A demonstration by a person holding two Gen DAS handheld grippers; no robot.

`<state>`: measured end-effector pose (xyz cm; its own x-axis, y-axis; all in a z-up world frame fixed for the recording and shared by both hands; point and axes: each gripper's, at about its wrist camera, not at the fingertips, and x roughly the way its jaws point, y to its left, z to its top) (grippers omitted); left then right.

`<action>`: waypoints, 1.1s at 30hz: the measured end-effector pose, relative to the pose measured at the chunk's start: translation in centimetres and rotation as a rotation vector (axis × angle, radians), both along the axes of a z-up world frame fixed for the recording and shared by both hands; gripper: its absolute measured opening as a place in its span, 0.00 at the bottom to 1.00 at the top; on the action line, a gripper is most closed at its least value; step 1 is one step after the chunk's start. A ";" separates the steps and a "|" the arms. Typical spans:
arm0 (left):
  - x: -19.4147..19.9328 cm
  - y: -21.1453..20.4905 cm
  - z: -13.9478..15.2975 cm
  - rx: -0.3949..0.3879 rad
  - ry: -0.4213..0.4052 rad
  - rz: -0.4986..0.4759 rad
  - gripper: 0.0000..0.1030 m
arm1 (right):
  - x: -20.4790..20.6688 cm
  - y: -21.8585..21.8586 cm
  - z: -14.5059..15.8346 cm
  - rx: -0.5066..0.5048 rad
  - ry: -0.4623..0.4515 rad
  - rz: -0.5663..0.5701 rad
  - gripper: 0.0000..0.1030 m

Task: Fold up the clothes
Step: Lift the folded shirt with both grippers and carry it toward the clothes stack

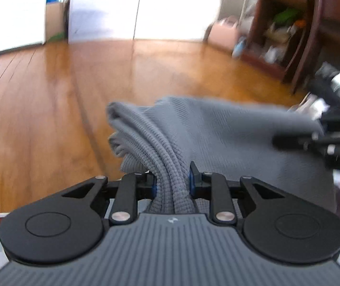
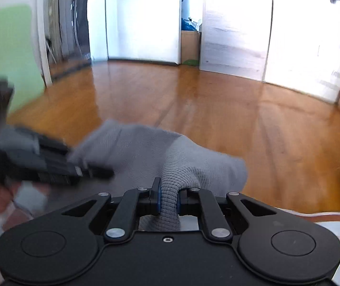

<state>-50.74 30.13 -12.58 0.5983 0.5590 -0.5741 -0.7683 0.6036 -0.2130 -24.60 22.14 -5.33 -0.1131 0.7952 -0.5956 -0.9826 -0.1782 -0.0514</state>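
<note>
The grey knitted garment (image 1: 229, 138) hung in the air between the two tools, above the wooden floor (image 1: 50, 95), and it did not rest on any surface that the views showed. The left tongs (image 1: 172, 181) were closed on a thick bunch of several layers of the ribbed knit, and the right tongs (image 2: 168, 201) were closed on a thinner roll of the same cloth. I judged that the two grips held one edge spread out, so that the cloth between them stayed rather flat and could be laid over or doubled. How many folds the garment already had, the pictures did not settle.

Both tools pointed forward, roughly level, toward the far side of the room. In the left view the right tool appeared at the right edge, and in the right view the left tool appeared at the left edge, blurred, so they stood side by side, near each other
</note>
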 end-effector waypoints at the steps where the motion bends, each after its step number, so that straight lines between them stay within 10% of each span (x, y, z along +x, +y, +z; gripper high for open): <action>1: 0.2 -0.7 0.4 -0.026 -0.028 0.008 0.21 | 0.2 -1.1 0.9 0.005 -0.005 -0.008 0.13; 20: 6.8 -12.0 13.2 0.151 0.010 -0.073 0.21 | 3.5 -15.1 10.1 0.157 0.223 -0.030 0.13; 33: 14.1 -15.3 14.2 0.178 -0.088 -0.101 0.21 | 11.0 -19.8 12.5 0.213 0.342 -0.117 0.13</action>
